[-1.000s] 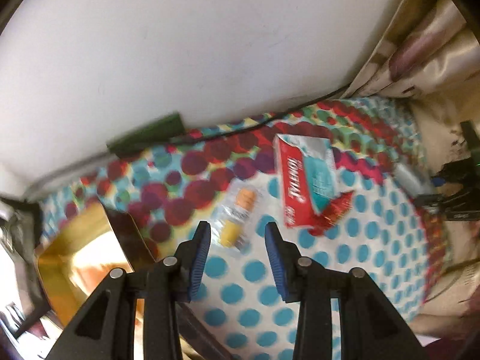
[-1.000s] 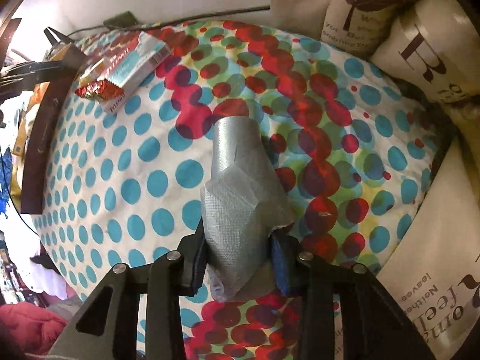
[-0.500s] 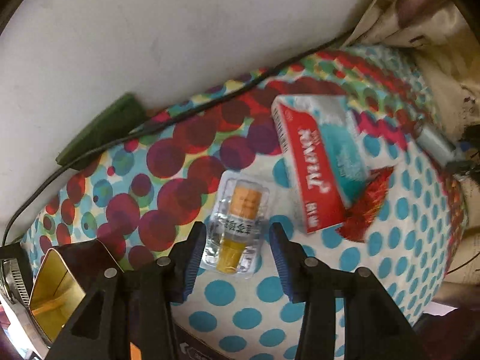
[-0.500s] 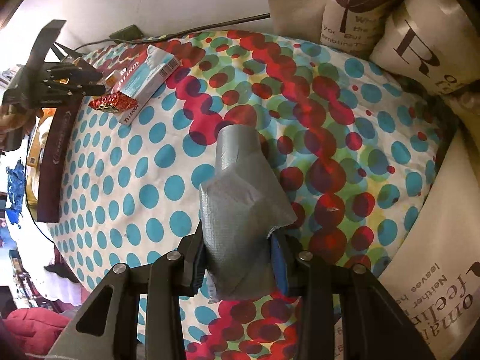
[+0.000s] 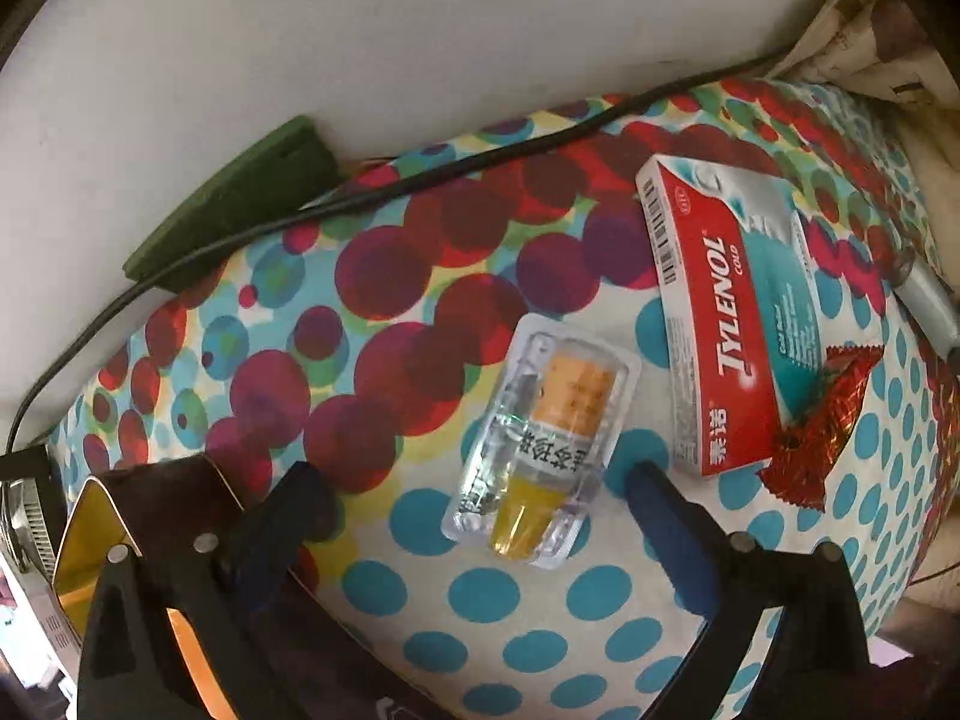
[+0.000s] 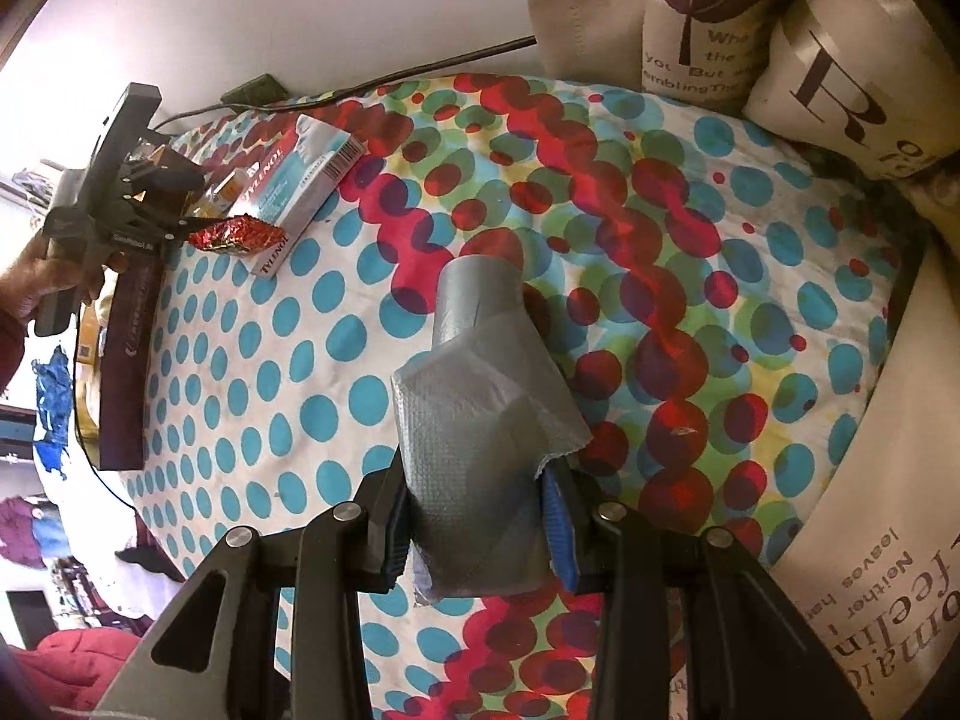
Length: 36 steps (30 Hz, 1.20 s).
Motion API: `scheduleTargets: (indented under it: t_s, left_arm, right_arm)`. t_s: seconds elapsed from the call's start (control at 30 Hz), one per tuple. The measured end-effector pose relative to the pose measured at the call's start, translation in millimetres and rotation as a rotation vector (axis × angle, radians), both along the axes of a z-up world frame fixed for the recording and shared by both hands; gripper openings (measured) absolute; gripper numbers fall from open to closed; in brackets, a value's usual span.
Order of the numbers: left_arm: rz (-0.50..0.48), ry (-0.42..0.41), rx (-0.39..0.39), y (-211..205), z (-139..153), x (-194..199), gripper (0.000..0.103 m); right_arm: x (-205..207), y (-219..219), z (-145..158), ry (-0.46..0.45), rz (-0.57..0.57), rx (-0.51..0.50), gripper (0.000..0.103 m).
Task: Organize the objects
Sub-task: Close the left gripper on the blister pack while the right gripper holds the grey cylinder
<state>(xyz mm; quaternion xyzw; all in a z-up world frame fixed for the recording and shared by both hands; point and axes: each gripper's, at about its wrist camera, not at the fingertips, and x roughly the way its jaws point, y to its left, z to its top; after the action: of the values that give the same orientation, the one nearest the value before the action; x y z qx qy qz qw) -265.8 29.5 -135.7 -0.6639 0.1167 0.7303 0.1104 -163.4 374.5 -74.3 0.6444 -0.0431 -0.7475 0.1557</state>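
Well, with the left gripper spread wide around the blister pack beside the medicine box, squeeze its flat sides squarely, while the right gripper grips taped bundle.

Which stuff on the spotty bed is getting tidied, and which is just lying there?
Being tidied:
clear vial pack
Tylenol box
red foil wrapper
grey tape bundle
gold-lined box

Just lying there:
black cable
green block
pillows
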Motion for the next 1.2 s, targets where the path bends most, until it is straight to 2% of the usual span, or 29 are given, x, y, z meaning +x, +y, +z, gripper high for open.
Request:
scheduleTargets:
  t_s: [0.1, 0.17, 0.2, 0.23, 0.27, 0.3, 0.47, 0.57, 0.7, 0.73, 0.77, 0.8, 0.9, 0.93, 0.97, 1.03, 1.13, 1.2]
  left_arm:
    - [-0.031, 0.042, 0.002, -1, 2, 5, 0.103]
    - [-0.039, 0.053, 0.020, -2, 4, 7, 0.095]
    - [-0.039, 0.062, 0.051, -3, 8, 7, 0.080]
    - [-0.044, 0.081, 0.058, -3, 12, 7, 0.055]
    - [-0.058, 0.099, 0.061, -2, 16, 7, 0.040]
    - [-0.067, 0.099, 0.038, 0, 17, 4, 0.039]
    - [-0.057, 0.039, 0.057, -10, 16, -11, 0.042]
    - [-0.067, 0.047, 0.060, -13, 16, -12, 0.042]
    - [-0.022, 0.050, 0.100, -23, 20, -15, 0.034]
    - [-0.028, 0.061, 0.100, -23, 23, -14, 0.034]
    - [-0.032, 0.057, 0.102, -23, 23, -14, 0.034]
    - [-0.032, 0.045, 0.098, -24, 20, -15, 0.034]
    - [-0.031, 0.058, 0.081, -27, 19, -18, 0.035]
    - [-0.029, 0.060, 0.082, -28, 19, -19, 0.035]
    - [-0.026, 0.066, 0.081, -30, 19, -21, 0.035]
    - [-0.034, 0.067, 0.074, -31, 19, -26, 0.036]
    - [-0.038, 0.057, 0.082, -33, 19, -36, 0.041]
    - [-0.049, 0.053, 0.083, -33, 19, -42, 0.046]
  right_arm:
    - [0, 1, -2, -0.003, -0.004, -0.003, 0.035]
    - [0, 1, -2, -0.006, -0.004, -0.005, 0.036]
    - [0, 1, -3, -0.008, -0.002, -0.006, 0.036]
    - [0, 1, -3, -0.009, -0.003, -0.007, 0.036]
    - [0, 1, -5, -0.013, -0.003, -0.008, 0.036]
    - [0, 0, -6, -0.019, -0.004, -0.011, 0.036]
    - [-2, -2, -7, -0.025, -0.003, -0.035, 0.036]
    - [-4, -6, -2, -0.012, 0.003, -0.037, 0.036]
    - [-8, -6, 4, 0.016, 0.001, -0.037, 0.035]
    - [-10, -5, 4, 0.012, 0.001, -0.035, 0.029]
    - [-11, -5, 3, 0.010, 0.000, -0.030, 0.017]
    - [-11, -4, 3, 0.011, -0.003, -0.029, 0.015]
    - [-10, -2, 4, 0.005, 0.004, -0.042, 0.017]
    - [-10, -2, 6, 0.021, -0.001, -0.022, 0.023]
    - [-10, -2, 8, 0.036, -0.003, -0.002, 0.045]
    - [-11, -5, 7, 0.028, 0.014, -0.007, 0.074]
    - [-13, -15, 6, 0.035, 0.032, 0.024, 0.081]
    - [-17, -22, -4, 0.012, 0.049, 0.095, 0.081]
